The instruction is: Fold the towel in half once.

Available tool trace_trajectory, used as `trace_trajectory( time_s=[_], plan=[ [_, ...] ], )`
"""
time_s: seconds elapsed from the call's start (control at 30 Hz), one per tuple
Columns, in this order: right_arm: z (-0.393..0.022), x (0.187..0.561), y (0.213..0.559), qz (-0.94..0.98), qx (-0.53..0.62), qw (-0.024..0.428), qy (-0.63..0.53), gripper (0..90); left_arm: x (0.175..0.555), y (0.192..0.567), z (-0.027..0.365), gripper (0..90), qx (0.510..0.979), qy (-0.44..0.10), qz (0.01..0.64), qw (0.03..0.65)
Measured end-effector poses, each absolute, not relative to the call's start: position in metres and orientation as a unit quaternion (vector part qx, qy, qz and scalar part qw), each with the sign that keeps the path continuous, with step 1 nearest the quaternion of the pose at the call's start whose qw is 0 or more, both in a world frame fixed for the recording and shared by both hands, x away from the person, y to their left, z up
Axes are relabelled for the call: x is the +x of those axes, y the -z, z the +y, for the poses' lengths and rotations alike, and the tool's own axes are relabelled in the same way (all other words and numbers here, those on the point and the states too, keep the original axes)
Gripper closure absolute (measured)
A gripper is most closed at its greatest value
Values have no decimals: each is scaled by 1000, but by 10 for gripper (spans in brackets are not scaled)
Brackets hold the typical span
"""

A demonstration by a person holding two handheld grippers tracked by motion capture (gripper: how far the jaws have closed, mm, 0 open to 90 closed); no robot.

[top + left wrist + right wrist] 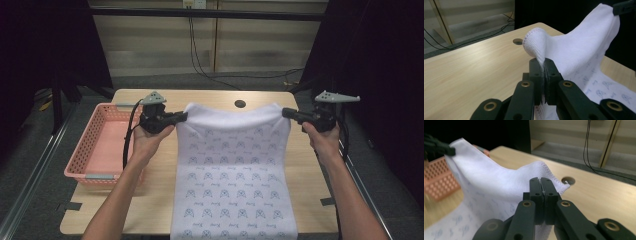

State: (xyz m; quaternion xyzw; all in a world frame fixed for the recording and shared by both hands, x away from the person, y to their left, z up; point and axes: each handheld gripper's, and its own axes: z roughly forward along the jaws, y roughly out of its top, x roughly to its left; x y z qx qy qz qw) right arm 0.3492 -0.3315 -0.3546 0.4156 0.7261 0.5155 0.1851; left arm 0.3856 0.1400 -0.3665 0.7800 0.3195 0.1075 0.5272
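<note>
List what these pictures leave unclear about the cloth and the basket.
- Cloth: its near end is cut off by the bottom edge of the high view.
- Pink basket: blurred and partly cut off by the left edge in the right gripper view.
- Cloth's print: too small to read in the high view.

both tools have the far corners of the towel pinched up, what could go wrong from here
1. The left tool pinches only a thin fold at the corner of the white printed towel; a tug could slip it free.
2. The right tool also grips close to the stitched edge, so uneven pulling may drop that corner.
3. The towel's near end hangs over the wooden table edge and could drag the cloth off.
</note>
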Motion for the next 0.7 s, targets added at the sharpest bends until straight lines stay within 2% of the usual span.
trace_trajectory(
  time_s=[0.07,0.2,0.43,0.57,0.7],
  plan=[
    [-330,334,360,735,410,178,-510,888,371,371,144,870,774,-102,322,536],
    [-334,300,369,743,401,161,-511,888,346,387,148,869,794,-99,322,506],
    [-330,249,400,766,403,130,-485,888,293,411,156,869,806,-69,309,501],
    [-330,216,419,777,397,122,-473,890,264,435,163,869,810,-41,321,490],
    [-323,201,440,799,408,100,-431,891,248,457,159,868,827,-12,322,461]
  ],
)
